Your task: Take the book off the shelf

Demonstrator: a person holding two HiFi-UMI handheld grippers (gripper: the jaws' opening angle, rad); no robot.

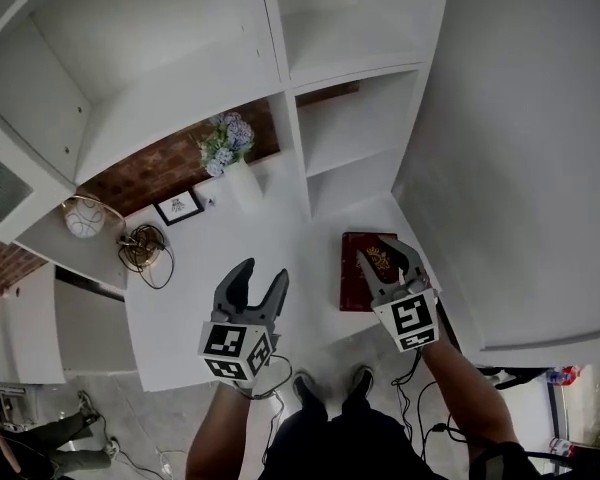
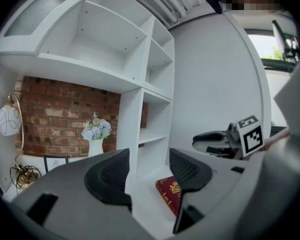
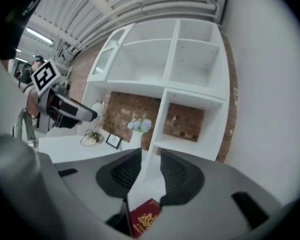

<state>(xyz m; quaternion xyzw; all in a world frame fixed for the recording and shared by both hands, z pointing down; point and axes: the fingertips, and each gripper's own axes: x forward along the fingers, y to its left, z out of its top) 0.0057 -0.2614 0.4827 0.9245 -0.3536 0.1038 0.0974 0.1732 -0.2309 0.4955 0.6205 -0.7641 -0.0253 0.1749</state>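
The red book (image 1: 352, 276) is lying flat, cover up, on the white table (image 1: 220, 253), its long axis pointing toward the shelf (image 1: 355, 133). A gold emblem is showing on the cover, but no writing is readable. The right hand-held gripper (image 1: 388, 258) is hovering over it, jaws narrowly apart and gripping nothing. The left hand-held gripper (image 1: 263, 271) is gaping wide, empty.

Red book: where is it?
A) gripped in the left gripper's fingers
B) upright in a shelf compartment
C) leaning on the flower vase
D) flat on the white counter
D: the head view shows the red book lying flat, cover up, on the white counter, right by the right gripper.
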